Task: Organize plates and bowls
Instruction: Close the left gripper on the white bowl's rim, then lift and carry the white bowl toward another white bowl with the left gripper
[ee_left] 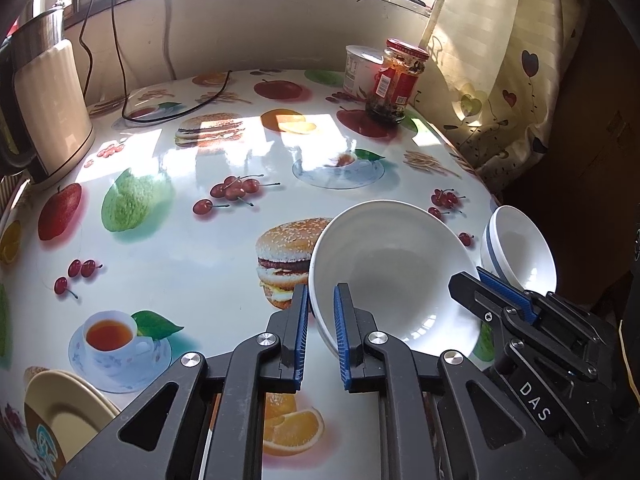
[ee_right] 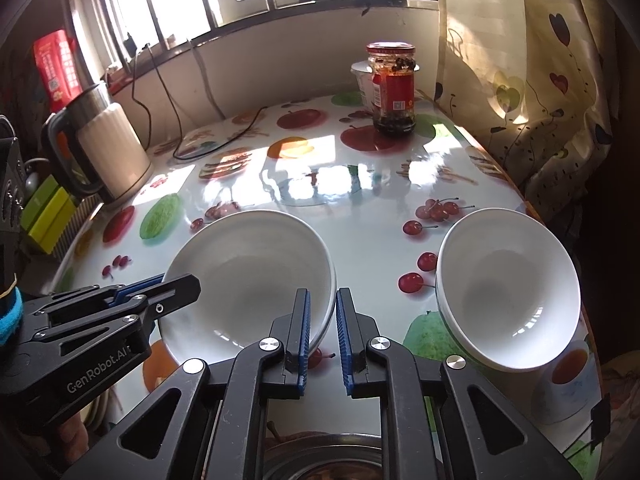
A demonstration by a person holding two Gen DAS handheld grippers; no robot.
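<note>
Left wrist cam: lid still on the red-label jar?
Yes, the jar stands at the far side of the table with its red lid screwed on top.

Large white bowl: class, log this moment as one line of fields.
left gripper: shut on large white bowl left rim | right gripper: shut on its right rim | small bowl: untouched, to the right

left gripper: angled downward, blue pads clamped on the near-left rim of 1 white bowl | right gripper: angled downward, pads clamped on the same bowl's right rim
</note>
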